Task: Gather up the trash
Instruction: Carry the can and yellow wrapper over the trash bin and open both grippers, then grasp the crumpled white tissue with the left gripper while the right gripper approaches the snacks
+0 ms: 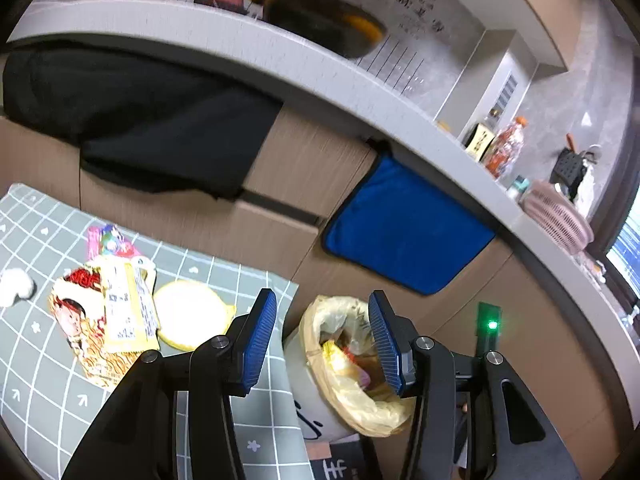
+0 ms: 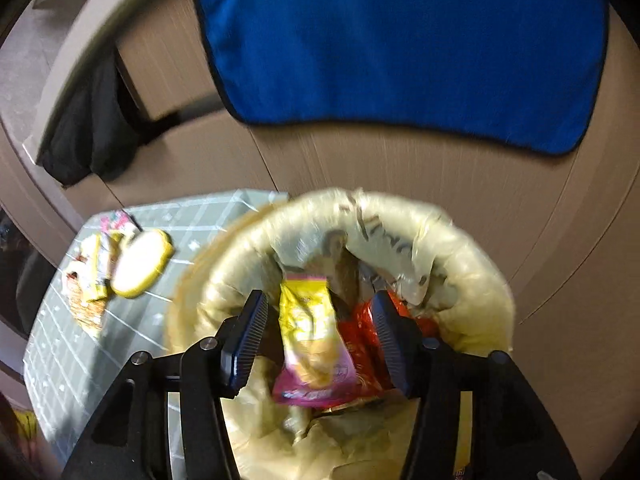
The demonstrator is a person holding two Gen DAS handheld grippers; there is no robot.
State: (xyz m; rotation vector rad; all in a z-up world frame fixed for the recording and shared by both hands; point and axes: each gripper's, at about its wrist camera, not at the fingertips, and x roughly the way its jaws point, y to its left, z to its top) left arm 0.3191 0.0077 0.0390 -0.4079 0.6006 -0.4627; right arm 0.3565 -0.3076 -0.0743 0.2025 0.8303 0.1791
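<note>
Right gripper point(image 2: 320, 344): fingers spread apart above the bin's mouth; a yellow and pink snack packet point(image 2: 312, 344) sits between them, seemingly touching neither pad, though blur makes this uncertain.
Left gripper point(image 1: 322, 344): fingers spread wide, grasping nothing, at lower centre of its view.
Trash bin point(image 1: 316, 408): white, lined with a pale yellow bag point(image 2: 460, 276), directly beyond both grippers; a red wrapper point(image 2: 366, 332) and other scraps lie inside.
Remaining trash: noodle wrappers point(image 1: 104, 316), a round yellow-rimmed lid point(image 1: 188, 314) and a white paper wad point(image 1: 14, 286) lie on a grey grid mat point(image 1: 40, 380), lower left.
Surroundings: a blue cloth point(image 1: 404, 232) hangs on brown cabinet fronts point(image 1: 304, 172); a bench point(image 1: 440, 132) curves across the upper frame, carrying a blurred dark pan point(image 1: 316, 16).
</note>
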